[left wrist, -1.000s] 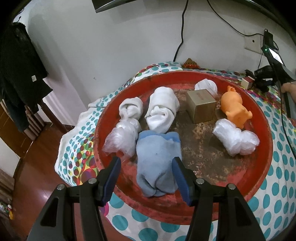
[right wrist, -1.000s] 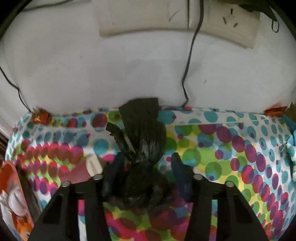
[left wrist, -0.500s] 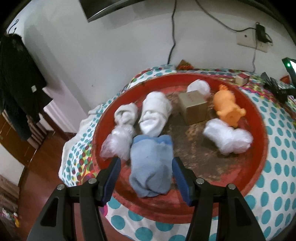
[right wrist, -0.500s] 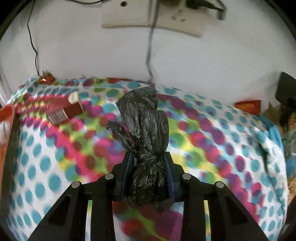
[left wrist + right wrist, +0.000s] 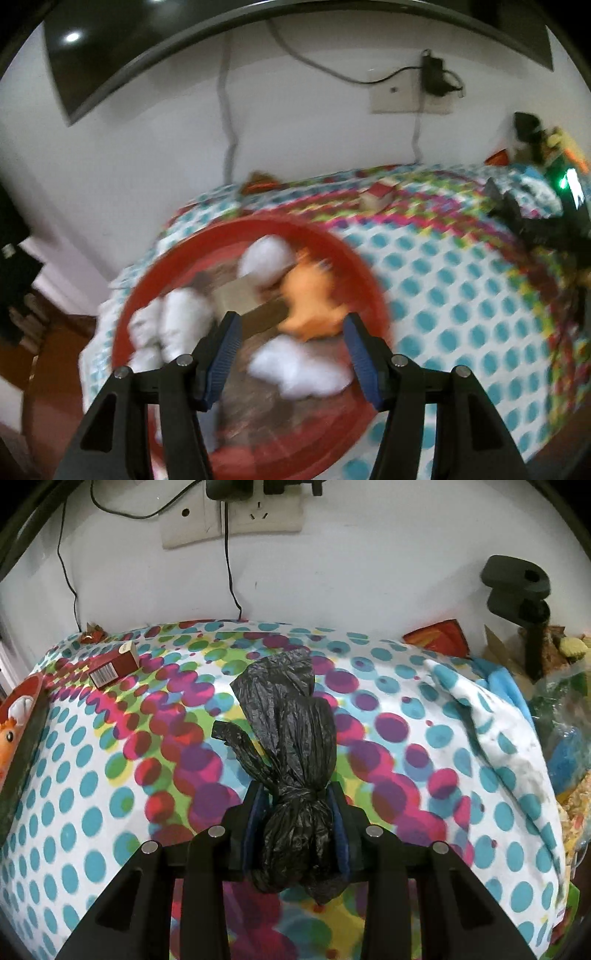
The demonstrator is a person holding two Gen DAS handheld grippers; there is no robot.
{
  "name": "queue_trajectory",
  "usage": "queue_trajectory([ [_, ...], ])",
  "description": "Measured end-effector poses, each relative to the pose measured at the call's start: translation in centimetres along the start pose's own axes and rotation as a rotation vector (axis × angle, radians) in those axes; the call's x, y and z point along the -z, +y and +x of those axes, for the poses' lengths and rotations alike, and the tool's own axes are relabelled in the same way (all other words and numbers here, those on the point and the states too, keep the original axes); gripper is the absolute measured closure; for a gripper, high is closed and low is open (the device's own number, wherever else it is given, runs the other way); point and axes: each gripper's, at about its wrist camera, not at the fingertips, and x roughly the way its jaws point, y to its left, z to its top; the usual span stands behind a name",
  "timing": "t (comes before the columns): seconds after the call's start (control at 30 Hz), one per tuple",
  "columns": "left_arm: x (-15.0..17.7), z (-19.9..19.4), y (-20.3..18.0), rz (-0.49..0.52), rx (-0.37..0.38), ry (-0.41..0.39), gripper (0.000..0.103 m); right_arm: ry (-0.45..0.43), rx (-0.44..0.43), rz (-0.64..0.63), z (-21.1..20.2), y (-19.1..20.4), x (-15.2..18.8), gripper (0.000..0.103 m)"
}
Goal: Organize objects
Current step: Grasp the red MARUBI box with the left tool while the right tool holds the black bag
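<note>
My right gripper [image 5: 297,797] is shut on a knotted black plastic bag [image 5: 291,746] and holds it above the dotted tablecloth [image 5: 406,738]. My left gripper [image 5: 291,328] is open and empty, above the round red tray [image 5: 365,273]. The blurred tray holds an orange toy animal [image 5: 310,295], a brown box [image 5: 251,299], white rolled socks [image 5: 181,317] and white plastic bundles [image 5: 295,365]. The tray's edge [image 5: 22,738] and the orange toy [image 5: 7,742] show at the far left of the right wrist view.
A small red box [image 5: 114,664] lies on the cloth near the wall; it also shows in the left wrist view [image 5: 376,194]. Wall sockets with cables [image 5: 236,517] are behind. A black stand [image 5: 517,594] and clutter [image 5: 561,720] sit at the right.
My left gripper swung up and to the right, so the tray slid down-left and blurred. My right gripper lifted the black bag and turned a little to the right.
</note>
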Motion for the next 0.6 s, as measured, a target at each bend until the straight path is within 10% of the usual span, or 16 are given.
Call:
queue_trajectory([
  [0.6,-14.1,13.6,-7.3,0.175,0.285,0.166,0.032,-0.013,-0.009,-0.003,0.0,-0.8,0.6,0.066],
])
